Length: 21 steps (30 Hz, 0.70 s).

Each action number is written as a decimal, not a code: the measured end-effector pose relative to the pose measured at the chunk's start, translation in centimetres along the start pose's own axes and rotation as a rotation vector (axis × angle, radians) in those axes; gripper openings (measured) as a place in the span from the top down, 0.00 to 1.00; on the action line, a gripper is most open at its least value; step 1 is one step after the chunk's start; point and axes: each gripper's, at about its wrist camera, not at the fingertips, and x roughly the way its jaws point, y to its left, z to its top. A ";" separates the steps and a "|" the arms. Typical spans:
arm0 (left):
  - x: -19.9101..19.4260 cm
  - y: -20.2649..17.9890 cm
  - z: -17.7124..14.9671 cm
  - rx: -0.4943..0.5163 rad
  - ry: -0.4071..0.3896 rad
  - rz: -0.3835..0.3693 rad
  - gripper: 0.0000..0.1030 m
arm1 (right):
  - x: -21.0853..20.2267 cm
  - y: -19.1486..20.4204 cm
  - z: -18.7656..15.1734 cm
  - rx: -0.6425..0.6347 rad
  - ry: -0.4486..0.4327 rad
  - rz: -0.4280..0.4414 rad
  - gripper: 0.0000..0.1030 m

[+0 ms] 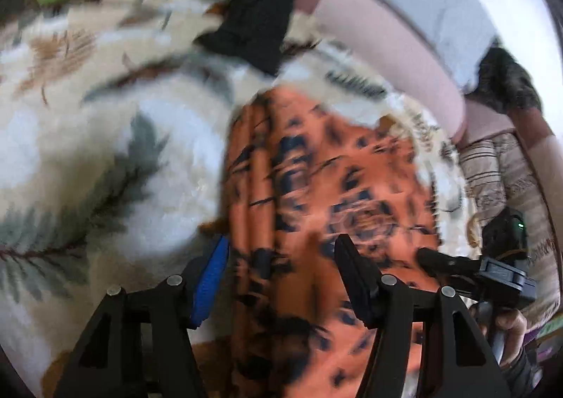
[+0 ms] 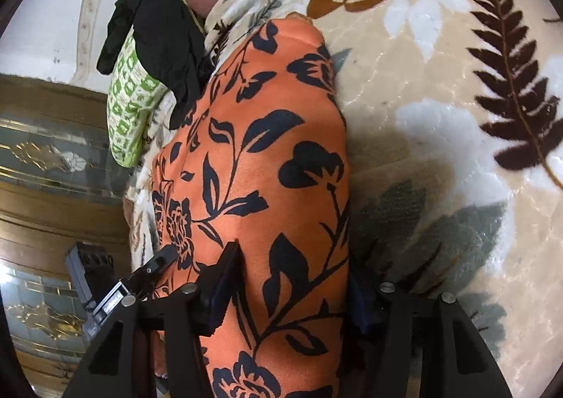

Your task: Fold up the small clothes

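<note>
An orange garment (image 1: 316, 169) with a dark floral print lies lengthways on a leaf-patterned blanket (image 1: 105, 152). It is gathered into long pleats. My left gripper (image 1: 281, 275) straddles its near end, and the bunched cloth fills the gap between the blue pad and the black finger. This view is blurred. In the right wrist view the same garment (image 2: 264, 134) fills my right gripper (image 2: 292, 271). The left finger dents the cloth and the right one is half hidden behind its edge. A finger (image 1: 432, 257) of the right gripper shows beside the left one.
A black cloth (image 2: 165, 29) and a green-patterned cloth (image 2: 130, 99) lie at the blanket's (image 2: 422, 81) far edge. A pink padded bed edge (image 1: 387, 46) runs behind. A wooden cabinet with glass panels (image 2: 52, 169) stands to the left. A hand (image 1: 510, 324) holds the right gripper's handle.
</note>
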 end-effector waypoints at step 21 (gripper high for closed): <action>0.2 -1.4 -5.6 0.140 0.093 0.145 0.36 | 1.4 -2.3 6.9 0.138 -0.020 0.082 0.65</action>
